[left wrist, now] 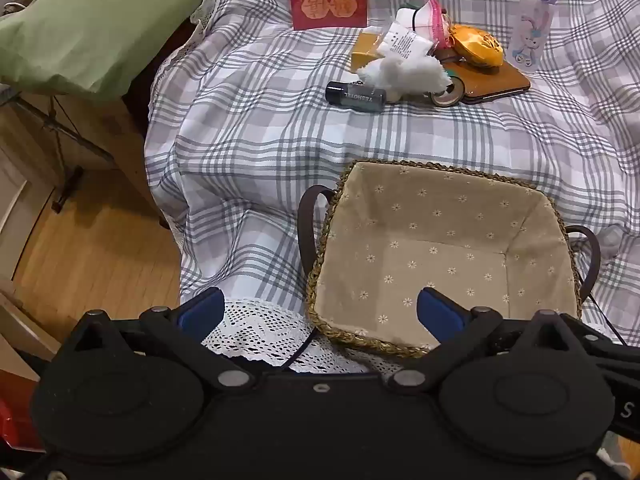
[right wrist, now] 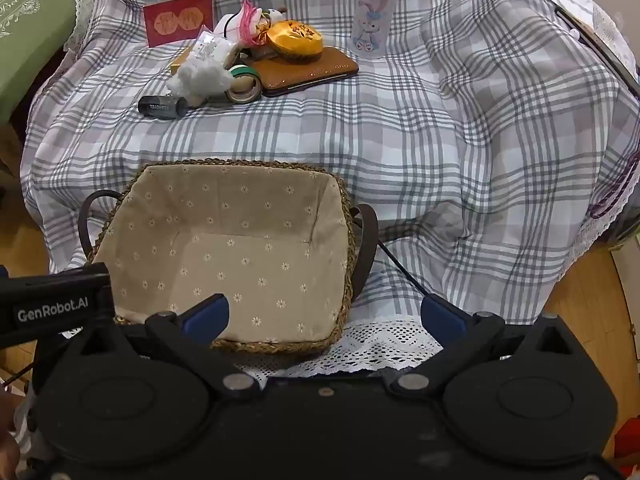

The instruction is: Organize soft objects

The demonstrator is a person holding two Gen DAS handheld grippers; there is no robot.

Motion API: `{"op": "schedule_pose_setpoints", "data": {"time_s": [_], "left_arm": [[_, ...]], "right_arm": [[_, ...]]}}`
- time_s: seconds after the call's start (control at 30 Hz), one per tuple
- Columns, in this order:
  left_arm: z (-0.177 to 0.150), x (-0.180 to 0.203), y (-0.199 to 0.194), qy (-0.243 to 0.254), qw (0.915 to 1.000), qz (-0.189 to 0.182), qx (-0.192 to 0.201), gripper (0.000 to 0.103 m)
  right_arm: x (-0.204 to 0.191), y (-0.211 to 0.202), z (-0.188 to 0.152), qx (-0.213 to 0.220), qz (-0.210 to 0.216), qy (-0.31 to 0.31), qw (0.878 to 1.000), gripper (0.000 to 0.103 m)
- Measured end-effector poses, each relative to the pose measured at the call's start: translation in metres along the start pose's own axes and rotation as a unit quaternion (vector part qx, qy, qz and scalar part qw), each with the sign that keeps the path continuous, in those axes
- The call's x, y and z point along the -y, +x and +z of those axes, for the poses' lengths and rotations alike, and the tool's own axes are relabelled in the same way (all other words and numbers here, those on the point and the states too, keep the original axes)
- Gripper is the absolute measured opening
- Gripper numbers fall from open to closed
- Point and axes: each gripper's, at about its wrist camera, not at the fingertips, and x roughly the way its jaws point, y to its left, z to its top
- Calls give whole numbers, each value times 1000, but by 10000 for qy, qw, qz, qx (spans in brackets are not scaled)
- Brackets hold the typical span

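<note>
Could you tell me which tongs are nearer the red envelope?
Left. The left tongs sit at the basket's left side, the envelope's side; the right tongs sit at its right side, diagonally farther from the red envelope.

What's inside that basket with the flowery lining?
Nothing: the basket shows only bare daisy-print lining on its floor and walls. Its nearest inner wall is hidden by the rim and the tool.

A red envelope [left wrist: 328,5], dark tube [left wrist: 355,98] (lying flat) and cartoon bottle [left wrist: 534,24].

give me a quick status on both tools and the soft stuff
Left tool and right tool open, empty. Basket empty. White plush in far pile; dark tube beside it.
</note>
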Motion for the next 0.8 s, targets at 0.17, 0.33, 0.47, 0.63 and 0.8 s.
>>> {"op": "schedule_pose_setpoints", "data": {"time_s": [0.17,0.33,0.47,0.63,0.8], "left_arm": [[0,0,0,-2,10000,-11,-31,99],[-2,0,1,-14,10000,-32,-57,99],[-5,1,1,14,10000,-32,-78,99],[-2,1,5,14,9999,-62,-151,99],[-2,-1,6,-60,9996,-151,-228,99]], "right_arm": [[1,0,2,-28,11,7,10000,103],[2,-1,4,-22,13,5,10000,103],[1,1,3,-29,6,8,10000,103],[-1,4,1,-37,-2,18,10000,103],[1,4,2,-81,24,46,10000,103]]}}
